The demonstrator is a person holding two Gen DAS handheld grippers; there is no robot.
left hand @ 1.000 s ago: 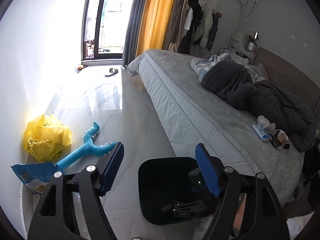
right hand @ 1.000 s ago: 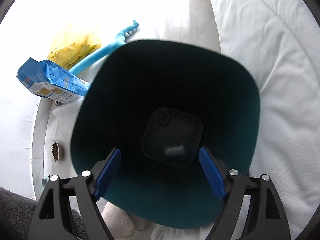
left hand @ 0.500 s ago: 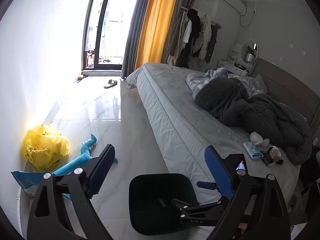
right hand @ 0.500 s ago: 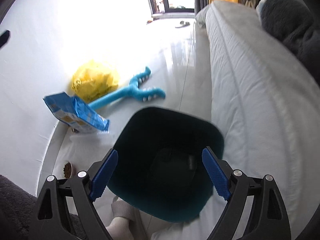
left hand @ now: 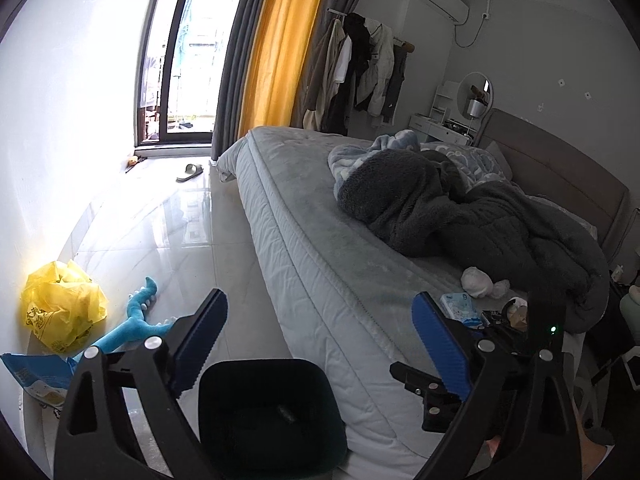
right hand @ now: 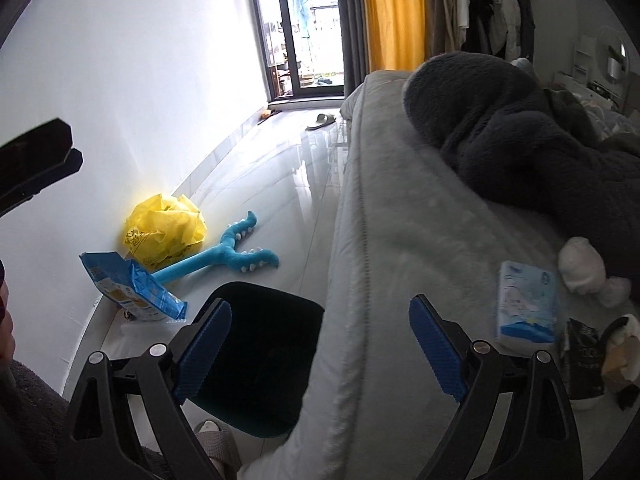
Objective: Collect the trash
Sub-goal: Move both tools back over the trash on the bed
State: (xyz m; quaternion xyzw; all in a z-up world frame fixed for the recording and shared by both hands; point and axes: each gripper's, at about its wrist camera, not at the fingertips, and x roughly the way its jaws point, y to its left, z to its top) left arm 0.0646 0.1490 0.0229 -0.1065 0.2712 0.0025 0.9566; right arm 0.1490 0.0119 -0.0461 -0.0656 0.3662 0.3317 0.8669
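With both my grippers empty, next trash lies right of right gripper (right hand: 320, 346), on bed (right hand: 408, 216): crumpled scraps (right hand: 618, 354), maybe wrappers, beside tissue pack (right hand: 526, 300). Right jaws opening, nothing between; left gripper (left hand: 320, 344) wide open, farther off. Trash bin (right hand: 264, 360) on floor, low left, against bed edge.

Dark teal bin (right hand: 256, 364) upright on my floor beside the bed — small dark item at its bottom. Tissue pack (right hand: 526, 304), black wrapper (right hand: 582, 360) lie on the bed edge.
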